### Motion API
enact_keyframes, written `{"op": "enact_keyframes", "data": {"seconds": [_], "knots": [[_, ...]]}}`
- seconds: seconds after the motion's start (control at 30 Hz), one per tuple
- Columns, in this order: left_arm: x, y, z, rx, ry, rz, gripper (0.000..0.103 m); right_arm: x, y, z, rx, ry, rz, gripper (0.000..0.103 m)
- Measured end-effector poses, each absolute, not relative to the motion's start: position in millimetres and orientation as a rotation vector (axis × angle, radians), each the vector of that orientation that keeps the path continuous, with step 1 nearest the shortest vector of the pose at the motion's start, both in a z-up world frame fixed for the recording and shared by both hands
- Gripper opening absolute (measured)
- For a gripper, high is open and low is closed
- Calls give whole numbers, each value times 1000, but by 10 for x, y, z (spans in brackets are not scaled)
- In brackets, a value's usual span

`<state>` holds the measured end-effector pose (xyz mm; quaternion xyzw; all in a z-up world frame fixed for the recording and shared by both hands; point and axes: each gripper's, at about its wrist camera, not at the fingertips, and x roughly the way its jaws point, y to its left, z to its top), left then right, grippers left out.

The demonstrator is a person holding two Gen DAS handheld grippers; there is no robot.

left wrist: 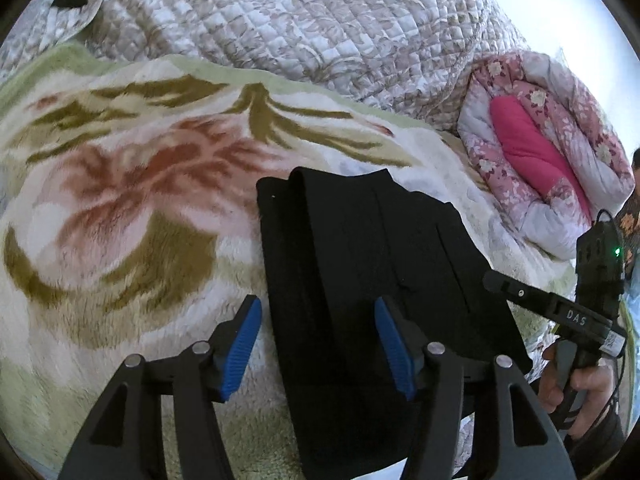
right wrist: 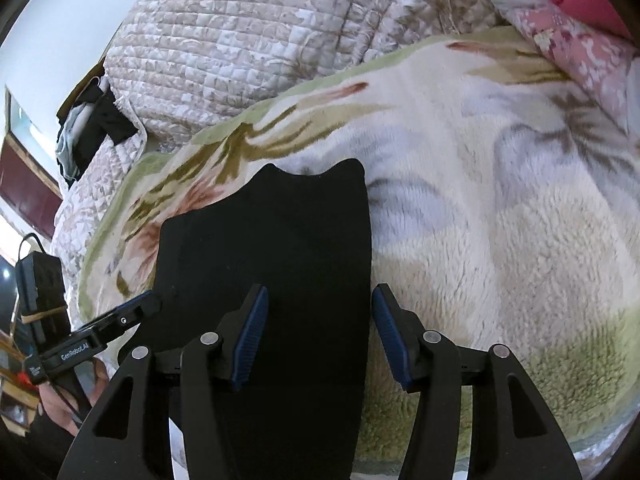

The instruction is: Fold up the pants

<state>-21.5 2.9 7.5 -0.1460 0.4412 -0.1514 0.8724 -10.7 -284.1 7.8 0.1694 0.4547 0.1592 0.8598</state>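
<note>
Pants [left wrist: 372, 264], black and folded, lie on my fleece blanket [left wrist: 120, 216]; left hand-held gripper [left wrist: 318, 344] and right hand-held gripper [right wrist: 318, 336] both hover released.

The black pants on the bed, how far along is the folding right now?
Done: the black pants lie as a narrow, layered panel on the floral fleece blanket. In hand: nothing; the left gripper and right gripper stand open, each straddling a long edge. Left: probably at least one fold across the length.
</note>
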Motion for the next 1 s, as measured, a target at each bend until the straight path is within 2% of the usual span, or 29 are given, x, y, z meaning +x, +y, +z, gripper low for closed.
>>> {"op": "enact_keyframes", "data": {"seconds": [0.4,0.63,0.8,1.0], "knots": [[-289,-19,46,-331,920,-339,65,-156,-2825,59,381,954,340,56],[-419,-80,261,-298,803,-395,65,-158,-2810,64,354,948,332,56],[-341,-136,87,-278,884,-375,64,-162,-2805,64,353,946,331,56],[-268,-97,40,-350,884,-396,63,-161,-2809,64,353,946,332,56]]}}
